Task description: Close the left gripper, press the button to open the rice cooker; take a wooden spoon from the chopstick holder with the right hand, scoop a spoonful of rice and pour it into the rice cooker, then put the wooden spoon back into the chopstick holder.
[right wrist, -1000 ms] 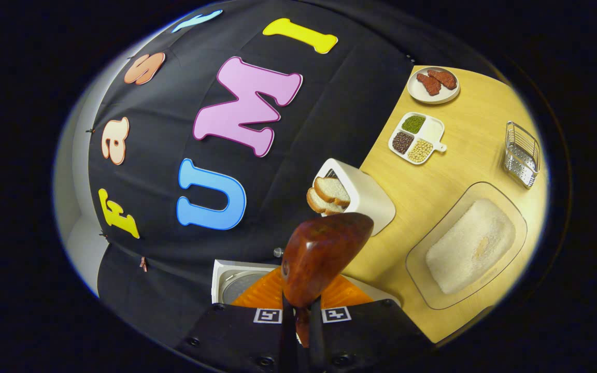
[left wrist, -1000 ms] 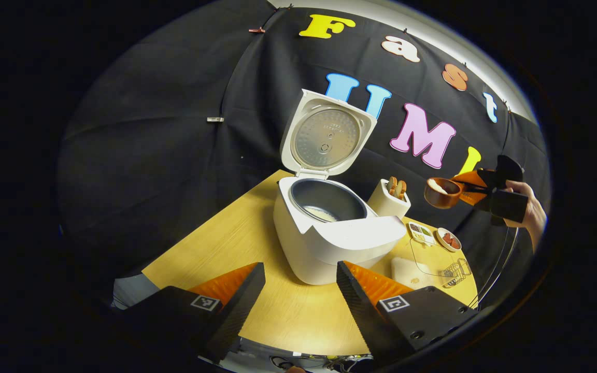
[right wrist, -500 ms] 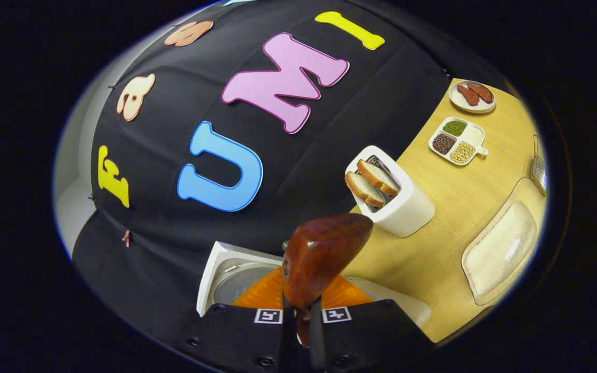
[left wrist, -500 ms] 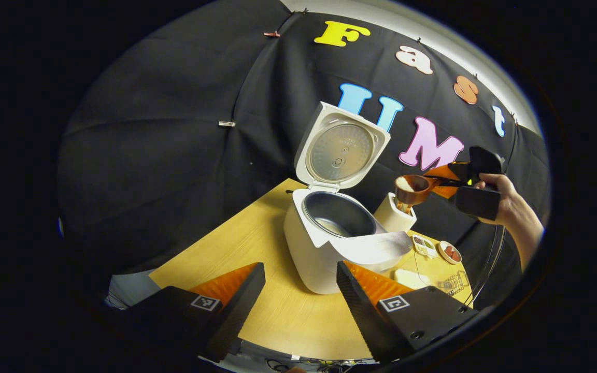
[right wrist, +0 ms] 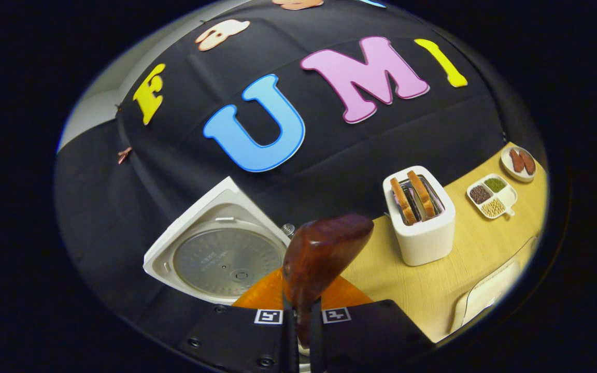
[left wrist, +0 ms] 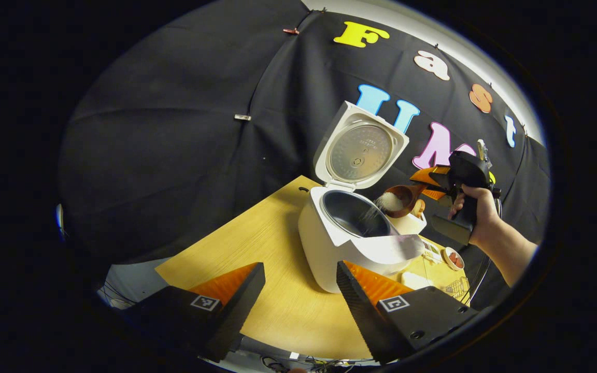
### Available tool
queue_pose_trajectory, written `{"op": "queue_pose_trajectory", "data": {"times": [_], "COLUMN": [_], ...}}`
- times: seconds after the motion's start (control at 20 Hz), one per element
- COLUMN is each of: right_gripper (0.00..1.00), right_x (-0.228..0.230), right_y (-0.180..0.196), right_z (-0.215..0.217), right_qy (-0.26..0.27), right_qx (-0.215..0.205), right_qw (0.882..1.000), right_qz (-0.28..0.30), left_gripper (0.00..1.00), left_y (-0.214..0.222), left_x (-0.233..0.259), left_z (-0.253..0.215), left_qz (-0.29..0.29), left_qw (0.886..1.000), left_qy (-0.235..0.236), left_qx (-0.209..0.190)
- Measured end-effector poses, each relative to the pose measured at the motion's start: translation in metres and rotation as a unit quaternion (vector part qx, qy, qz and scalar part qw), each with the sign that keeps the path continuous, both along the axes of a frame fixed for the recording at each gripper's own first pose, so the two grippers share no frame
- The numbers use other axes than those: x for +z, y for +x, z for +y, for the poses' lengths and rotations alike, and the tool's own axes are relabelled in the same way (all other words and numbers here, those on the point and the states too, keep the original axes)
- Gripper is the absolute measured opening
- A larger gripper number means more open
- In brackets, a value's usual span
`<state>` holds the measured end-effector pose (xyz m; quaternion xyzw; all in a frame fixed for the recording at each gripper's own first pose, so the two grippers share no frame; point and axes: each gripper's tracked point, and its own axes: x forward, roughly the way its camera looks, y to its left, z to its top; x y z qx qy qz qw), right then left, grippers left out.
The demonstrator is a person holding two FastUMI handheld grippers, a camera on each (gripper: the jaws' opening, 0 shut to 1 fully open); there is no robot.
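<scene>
Table carries the cooker, lid up so the pot is open to me. I've got the spoon tipped over the pot rim, rice sliding off into it: pour underway, I'd say. Right gripper is pinched tight on the spoon handle, my hand rolled to tilt the bowl. Left gripper hangs back low, fingers spread, holding nothing. Toaster sits just beside the cooker.
</scene>
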<state>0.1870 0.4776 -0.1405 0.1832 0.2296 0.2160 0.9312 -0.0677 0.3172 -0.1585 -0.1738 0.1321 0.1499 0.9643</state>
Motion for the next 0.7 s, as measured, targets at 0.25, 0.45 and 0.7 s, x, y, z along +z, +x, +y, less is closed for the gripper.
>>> {"op": "queue_pose_trajectory", "data": {"times": [0.25,0.45,0.7], "right_gripper": [0.12,0.13,0.13], "right_x": [-0.006,-0.017,-0.017], "right_y": [-0.018,-0.032,-0.049], "right_z": [0.035,0.057,0.079], "right_qy": [-0.084,-0.092,-0.147], "right_qx": [0.090,0.141,0.202], "right_qw": [0.989,0.981,0.956], "right_qz": [-0.083,-0.094,-0.154], "left_gripper": [0.96,0.96,0.96], "left_y": [-0.004,-0.008,-0.016], "left_x": [0.002,0.002,-0.002], "left_z": [0.004,-0.003,-0.013], "left_qz": [-0.005,-0.009,-0.009], "left_qw": [1.000,1.000,1.000], "left_qy": [0.006,0.014,0.014], "left_qx": [0.004,0.001,0.002]}}
